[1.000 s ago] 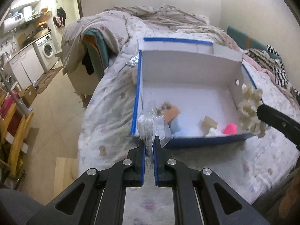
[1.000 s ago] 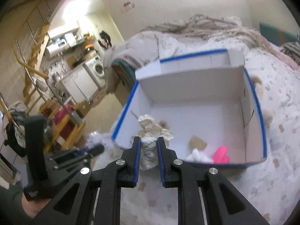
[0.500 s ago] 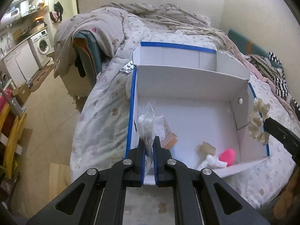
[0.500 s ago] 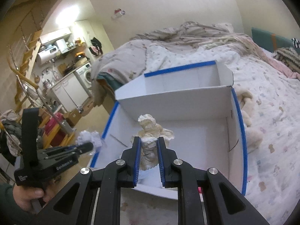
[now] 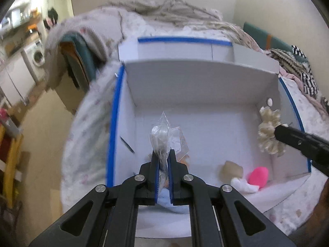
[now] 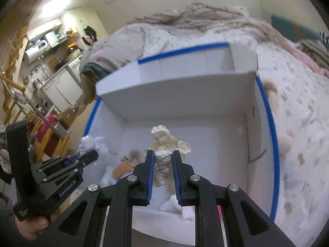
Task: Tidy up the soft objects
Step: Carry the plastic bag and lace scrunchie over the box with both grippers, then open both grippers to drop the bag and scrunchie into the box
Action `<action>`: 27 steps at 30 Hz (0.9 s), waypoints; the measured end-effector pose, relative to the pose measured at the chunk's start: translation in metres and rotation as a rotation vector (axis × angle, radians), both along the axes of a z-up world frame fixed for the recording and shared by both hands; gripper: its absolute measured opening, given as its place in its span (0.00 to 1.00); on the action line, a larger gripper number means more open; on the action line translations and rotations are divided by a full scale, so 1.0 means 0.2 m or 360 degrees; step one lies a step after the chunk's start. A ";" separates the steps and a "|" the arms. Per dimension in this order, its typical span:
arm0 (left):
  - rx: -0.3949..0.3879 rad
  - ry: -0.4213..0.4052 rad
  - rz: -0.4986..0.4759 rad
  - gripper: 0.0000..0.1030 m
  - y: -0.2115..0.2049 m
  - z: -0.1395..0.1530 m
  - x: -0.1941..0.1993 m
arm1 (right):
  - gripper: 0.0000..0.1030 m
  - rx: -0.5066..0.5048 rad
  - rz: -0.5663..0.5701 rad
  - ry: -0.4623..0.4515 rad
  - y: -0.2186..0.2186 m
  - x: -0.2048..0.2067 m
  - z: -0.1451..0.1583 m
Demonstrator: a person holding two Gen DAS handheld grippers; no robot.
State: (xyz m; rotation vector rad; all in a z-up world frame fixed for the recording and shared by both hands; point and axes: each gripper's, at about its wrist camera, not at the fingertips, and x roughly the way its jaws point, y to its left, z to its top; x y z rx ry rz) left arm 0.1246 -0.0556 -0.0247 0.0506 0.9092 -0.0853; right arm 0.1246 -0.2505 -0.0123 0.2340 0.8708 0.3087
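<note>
A white cardboard box point(image 5: 195, 86) with blue-taped edges lies open on the bed; it also shows in the right wrist view point(image 6: 185, 94). My left gripper point(image 5: 162, 160) is shut on a clear plastic bag point(image 5: 161, 135) of white stuff, held over the box's left front. My right gripper point(image 6: 163, 160) is shut on a cream frilly scrunchie point(image 6: 164, 144), held over the box; it appears in the left wrist view point(image 5: 269, 131) near the right wall. Inside lie a pink soft piece point(image 5: 258, 175), a white piece point(image 5: 243, 185), a tan piece point(image 5: 231, 169) and an orange piece point(image 6: 123, 167).
The bed has a patterned white cover point(image 6: 298, 123) and a crumpled duvet point(image 5: 174, 14) behind the box. A striped cloth point(image 5: 304, 70) lies at the right. A kitchen with a washing machine point(image 5: 38, 56) is at the far left, beyond bare floor point(image 5: 43, 140).
Both grippers have moved forward and lower over the box, each still holding its item. The box now fills more of both views.
</note>
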 end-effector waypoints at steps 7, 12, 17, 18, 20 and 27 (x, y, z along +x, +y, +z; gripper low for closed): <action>-0.0002 0.0118 -0.0021 0.07 -0.01 -0.08 0.06 | 0.19 -0.0050 0.0006 0.0167 0.03 0.03 -0.14; -0.0014 0.0122 -0.0011 0.07 -0.02 -0.10 0.06 | 0.19 -0.0066 0.0026 0.0217 0.06 0.04 -0.19; -0.0050 0.0127 -0.0003 0.07 -0.01 -0.10 0.06 | 0.19 -0.0073 0.0012 0.0267 0.06 0.04 -0.21; -0.0055 0.0125 0.0002 0.07 0.00 -0.10 0.06 | 0.19 -0.0071 0.0006 0.0275 0.06 0.05 -0.22; -0.0043 0.0111 0.0023 0.07 0.00 -0.09 0.06 | 0.19 -0.0075 -0.0001 0.0273 0.06 0.05 -0.21; -0.0032 0.0136 0.0031 0.20 0.01 -0.11 0.07 | 0.23 -0.0054 -0.0017 0.0232 0.05 0.05 -0.18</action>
